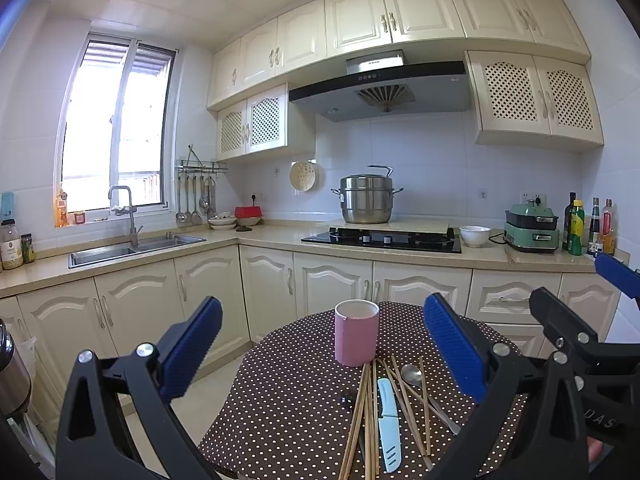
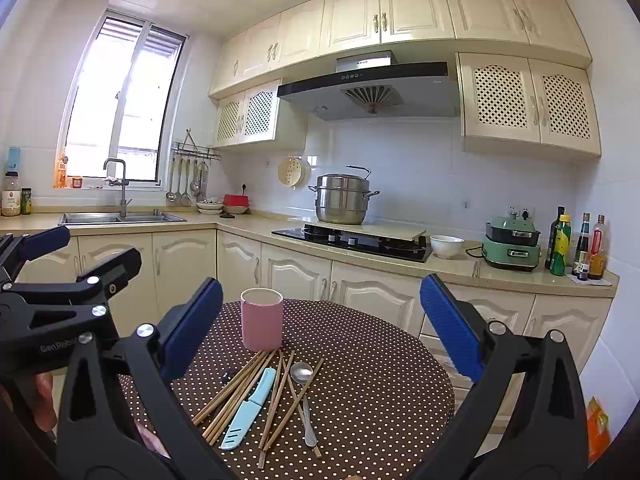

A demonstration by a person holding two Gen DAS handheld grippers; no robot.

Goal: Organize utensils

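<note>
A pink cup [image 1: 356,332] [image 2: 262,319] stands upright on the round brown polka-dot table [image 1: 288,400] [image 2: 380,380]. In front of it lie several wooden chopsticks [image 1: 362,412] [image 2: 236,390], a light blue sheathed knife [image 1: 388,424] [image 2: 249,410] and a metal spoon [image 1: 414,376] [image 2: 303,376], loosely piled and crossing. My left gripper [image 1: 322,344] hovers open above the near side of the pile, nothing between its blue pads. My right gripper [image 2: 320,320] is also open and empty, held above the table to the right of the left one.
Cream kitchen cabinets [image 1: 332,280] and a counter run behind the table, with a sink [image 1: 132,246], a black hob [image 1: 380,238] bearing a steel pot [image 1: 366,198], a white bowl [image 1: 475,235], a green appliance [image 1: 531,230] and bottles [image 1: 588,226].
</note>
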